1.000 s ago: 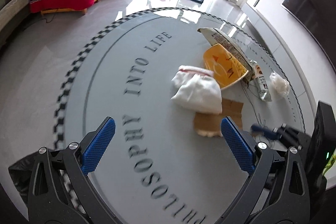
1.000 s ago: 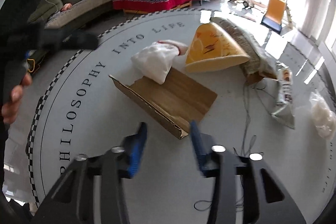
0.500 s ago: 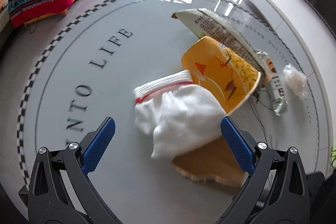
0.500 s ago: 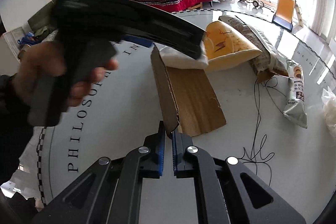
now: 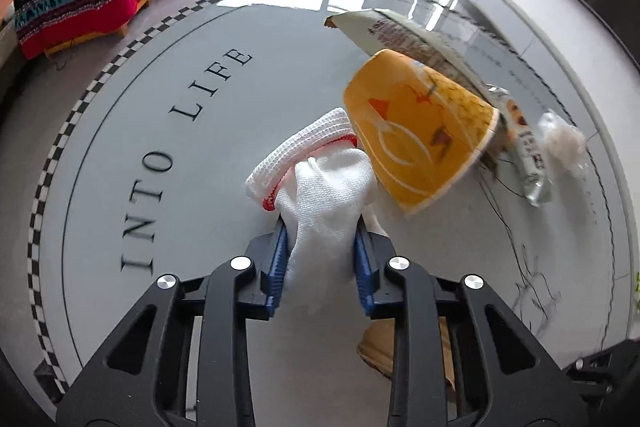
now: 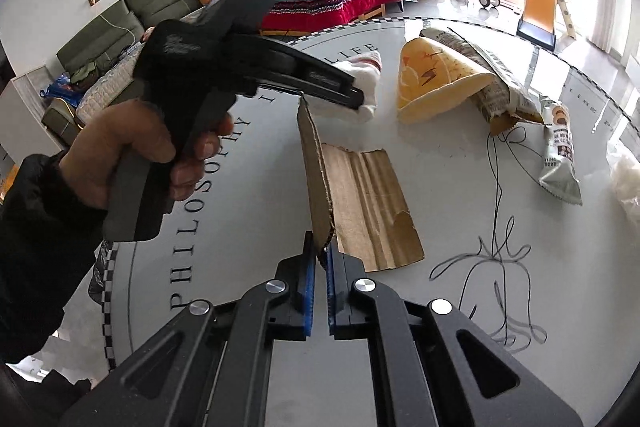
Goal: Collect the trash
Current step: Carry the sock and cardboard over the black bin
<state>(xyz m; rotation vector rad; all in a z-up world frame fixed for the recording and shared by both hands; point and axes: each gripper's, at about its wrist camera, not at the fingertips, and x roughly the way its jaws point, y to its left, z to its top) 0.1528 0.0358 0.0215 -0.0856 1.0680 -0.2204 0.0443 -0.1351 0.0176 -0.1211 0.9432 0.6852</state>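
The left gripper (image 5: 320, 247), wide open a second ago, has closed on the white glove (image 5: 320, 187), its blue pads pressing the knit fabric from both sides beside the yellow paper cup (image 5: 416, 131) on the round table (image 5: 160, 107). The right gripper (image 6: 319, 259), which stood partly open before, now pinches the raised edge of the cardboard piece (image 6: 360, 203), tilting that flap upright while the rest lies flat.

White knit glove (image 5: 324, 195), red-trimmed cuff, bunched, frame centre. Torn brown cardboard (image 6: 360, 195), one flap upright, centre. Yellow paper cup (image 5: 416, 131) on its side, upper right.
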